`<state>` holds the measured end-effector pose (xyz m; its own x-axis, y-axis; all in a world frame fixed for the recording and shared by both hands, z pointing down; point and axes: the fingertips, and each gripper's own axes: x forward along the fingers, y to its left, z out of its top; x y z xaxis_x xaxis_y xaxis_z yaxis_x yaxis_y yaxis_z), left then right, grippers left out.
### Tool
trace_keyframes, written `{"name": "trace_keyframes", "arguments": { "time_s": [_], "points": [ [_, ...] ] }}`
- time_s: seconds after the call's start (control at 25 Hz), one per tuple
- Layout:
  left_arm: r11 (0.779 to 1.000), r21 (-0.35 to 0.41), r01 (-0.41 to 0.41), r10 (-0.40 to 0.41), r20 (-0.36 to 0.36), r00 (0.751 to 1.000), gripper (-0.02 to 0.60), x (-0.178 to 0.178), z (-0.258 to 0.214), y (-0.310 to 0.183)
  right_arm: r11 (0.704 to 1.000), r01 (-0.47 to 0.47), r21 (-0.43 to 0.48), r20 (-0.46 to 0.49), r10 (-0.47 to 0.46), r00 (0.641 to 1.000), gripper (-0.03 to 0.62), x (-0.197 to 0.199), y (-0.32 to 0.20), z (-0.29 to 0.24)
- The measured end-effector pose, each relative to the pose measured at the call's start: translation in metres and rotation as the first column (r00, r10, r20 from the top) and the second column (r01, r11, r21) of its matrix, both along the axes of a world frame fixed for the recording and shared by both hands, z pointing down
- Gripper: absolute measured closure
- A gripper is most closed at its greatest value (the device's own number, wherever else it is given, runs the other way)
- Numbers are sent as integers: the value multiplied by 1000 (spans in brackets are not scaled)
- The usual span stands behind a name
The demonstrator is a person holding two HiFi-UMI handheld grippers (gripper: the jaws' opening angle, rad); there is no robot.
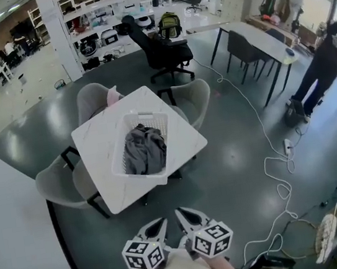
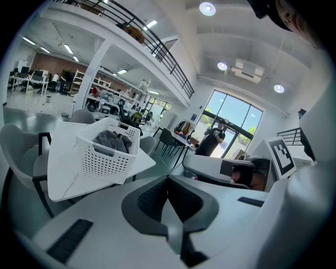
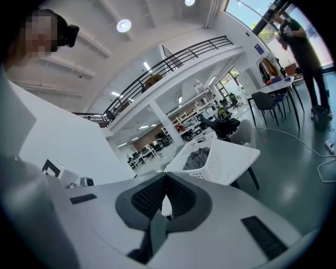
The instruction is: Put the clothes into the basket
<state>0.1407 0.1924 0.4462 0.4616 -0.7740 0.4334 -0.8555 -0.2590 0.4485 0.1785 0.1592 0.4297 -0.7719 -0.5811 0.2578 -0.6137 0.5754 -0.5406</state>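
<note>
Nearest, low in the head view: the left gripper (image 1: 160, 222) and the right gripper (image 1: 179, 212) are hanging side by side close to the person's body, both pointing toward the table. The marker cube (image 1: 142, 254) on each is showing black-and-white square patterns, the only print near at hand.

Left gripper view: the jaws are meeting at their tips, fully closed, gripping nothing. Right gripper view: the same, with tips touching and nothing between them.

Across a stretch of grey floor, the white table (image 1: 94, 142) is carrying a white basket (image 1: 153, 115) with perforated walls. The grey clothes (image 1: 145, 150) are lying bundled inside the basket, well apart from both grippers. In the left gripper view the basket is sitting above and to the left of the closed jaws; in the right gripper view it is sitting just above and to the right of them.

Grey chairs (image 1: 56, 182) are standing around the table.

Farther off, a black office chair (image 1: 159, 50) is standing on the floor and a white cable (image 1: 271, 147) is snaking across it. A person (image 1: 326, 57) in dark clothes is standing at far right beside a long table (image 1: 254, 33).

A small blue sign (image 3: 261, 48) is hanging on the far wall, too small to read.
</note>
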Motion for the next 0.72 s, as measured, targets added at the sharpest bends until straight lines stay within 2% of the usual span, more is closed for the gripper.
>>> {"name": "trace_keyframes", "arguments": {
  "time_s": [0.16, 0.48, 0.6, 0.72],
  "points": [
    [1000, -1, -13, 13, 12, 1000, 571, 5, 2, 3, 999, 29, 17, -21, -29, 999, 585, -4, 5, -2],
    [1000, -21, -7, 7, 12, 1000, 571, 9, 5, 6, 1000, 12, -10, -22, -12, 1000, 585, 6, 3, 6],
    [1000, -2, -30, 30, 43, 999, 571, 6, 6, 0, 1000, -10, 12, 10, 10, 1000, 585, 3, -5, 5],
    [998, -11, -55, 56, 98, 994, 571, -20, 9, -12, 999, -37, 19, 77, 35, 996, 586, -21, -13, 10]
  ]
}}
